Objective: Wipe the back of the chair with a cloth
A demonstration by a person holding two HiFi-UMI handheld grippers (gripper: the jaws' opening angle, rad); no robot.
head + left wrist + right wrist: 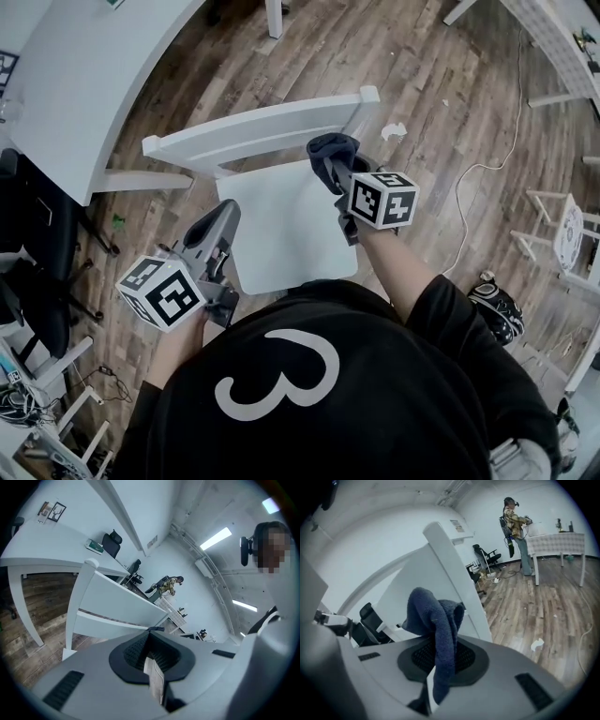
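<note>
Fingers, right gripper [336,178], clamped on cloth [433,613] by chair back [262,131]; left gripper [151,641] closed (empty).

The only legible character is a large white numeral 3 [323,349], which stands on the back of the person's black shirt [394,412]. The left marker cube [161,292] and the right marker cube [382,199] carry black-and-white square code patterns on their faces, with no letters or digits among them. In the right gripper view a small notice [457,525] hangs on the white wall above the chair's back, and its print is too small to read.
</note>
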